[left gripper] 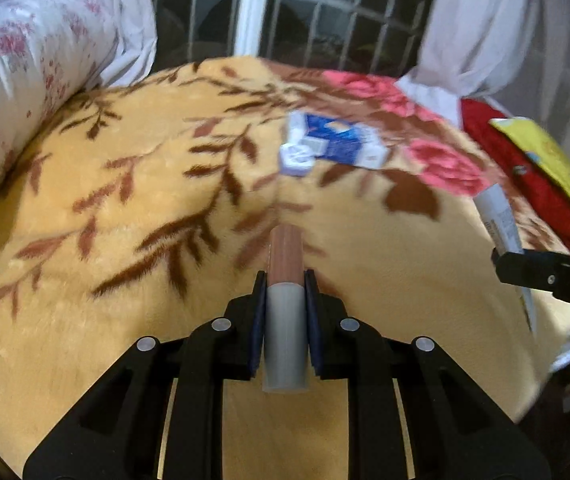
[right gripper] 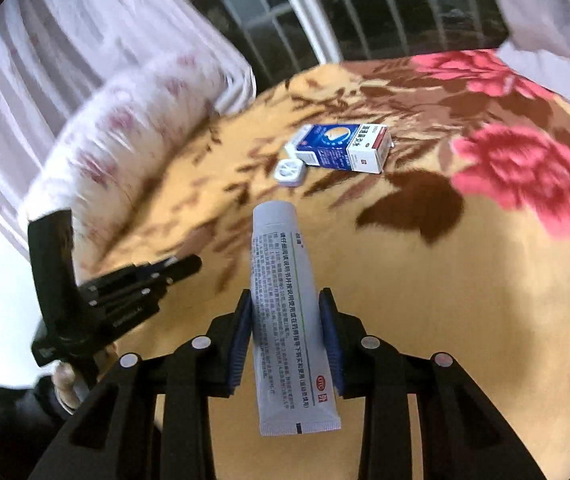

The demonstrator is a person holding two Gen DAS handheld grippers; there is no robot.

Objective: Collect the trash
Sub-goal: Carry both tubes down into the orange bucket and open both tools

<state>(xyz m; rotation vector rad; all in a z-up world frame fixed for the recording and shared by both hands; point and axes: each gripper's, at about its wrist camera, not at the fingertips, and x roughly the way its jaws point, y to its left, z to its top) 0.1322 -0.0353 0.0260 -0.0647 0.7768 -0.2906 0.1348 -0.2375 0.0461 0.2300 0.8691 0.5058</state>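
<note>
My left gripper (left gripper: 285,280) is shut on a small stick (left gripper: 285,300), grey at the near end and brown at the far end, held above the yellow floral blanket (left gripper: 145,208). My right gripper (right gripper: 285,300) is shut on a white ointment tube (right gripper: 285,312) with printed text, also above the blanket (right gripper: 425,300). A blue-and-white medicine box (left gripper: 337,142) and a small white round case (left gripper: 296,158) lie together on the blanket ahead; they also show in the right wrist view, the box (right gripper: 345,148) and the case (right gripper: 289,172). The right gripper with its tube (left gripper: 501,220) shows at the right edge of the left view.
A rolled floral quilt (left gripper: 17,80) lies along the left side. A barred window (left gripper: 285,12) with white curtains (left gripper: 485,28) is behind. A red cloth (left gripper: 525,172) with a yellow item (left gripper: 545,152) lies at the right. The left gripper's body (right gripper: 97,300) shows at left in the right view.
</note>
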